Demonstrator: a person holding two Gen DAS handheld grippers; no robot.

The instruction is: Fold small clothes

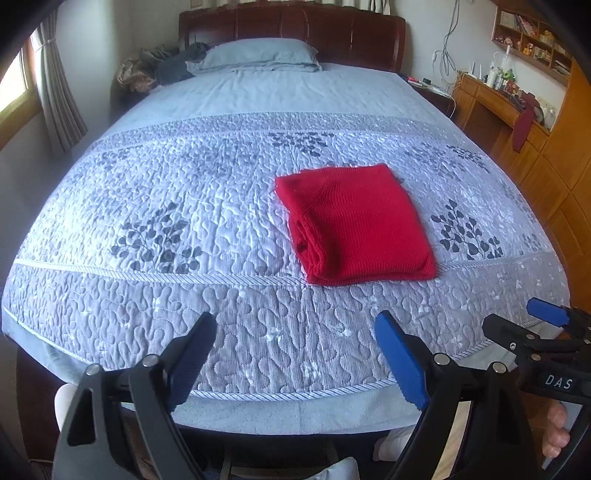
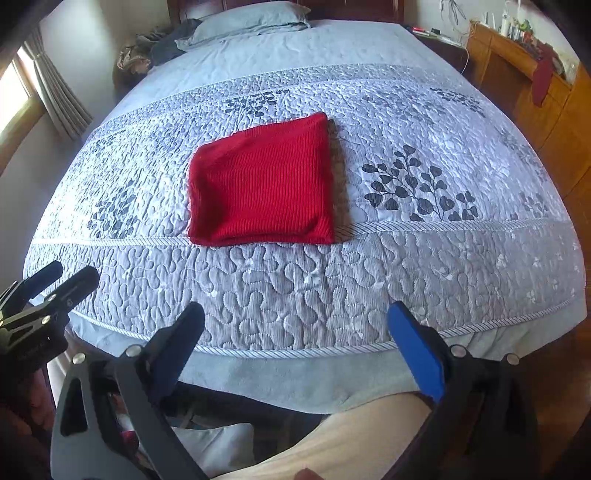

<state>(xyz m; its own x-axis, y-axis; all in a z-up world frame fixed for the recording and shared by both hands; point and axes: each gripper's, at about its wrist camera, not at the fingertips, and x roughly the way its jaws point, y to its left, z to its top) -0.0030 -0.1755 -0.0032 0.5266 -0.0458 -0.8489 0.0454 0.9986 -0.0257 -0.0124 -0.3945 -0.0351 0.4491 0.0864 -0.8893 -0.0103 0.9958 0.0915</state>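
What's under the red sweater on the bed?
The folded red knitted sweater lies on the grey quilted bedspread with leaf prints. The quilt shows all around it; whatever sits directly beneath or inside the folds is covered.

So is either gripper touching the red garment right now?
No, the folded red garment lies alone on the quilt, while the left gripper and right gripper hang open near the bed's foot.

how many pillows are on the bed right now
1. The pillow lies at the head of the bed, against the dark headboard, slightly left of centre. Dark clothes piled beside it could hide another.
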